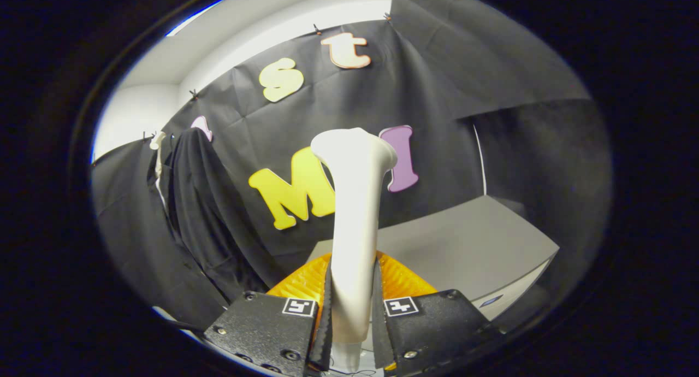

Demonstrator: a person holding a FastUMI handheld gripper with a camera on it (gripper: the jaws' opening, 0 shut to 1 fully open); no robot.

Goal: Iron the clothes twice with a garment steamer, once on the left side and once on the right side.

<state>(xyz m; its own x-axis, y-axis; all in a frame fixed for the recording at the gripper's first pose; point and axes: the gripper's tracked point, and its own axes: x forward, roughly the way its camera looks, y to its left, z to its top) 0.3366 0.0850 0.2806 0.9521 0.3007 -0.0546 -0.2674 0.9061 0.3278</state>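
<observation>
A white garment steamer stands upright between my two fingers, its flared head up in front of the black cloth wall. My gripper is shut on the steamer's handle, both fingers pressing its sides. A dark garment hangs on a pale hanger against the wall, off to the left of the steamer and farther away. The steamer's head is apart from the garment.
A grey table lies beyond the fingers to the right, its front edge running toward me. The black cloth wall closes the back and both sides. A white wall shows above the cloth.
</observation>
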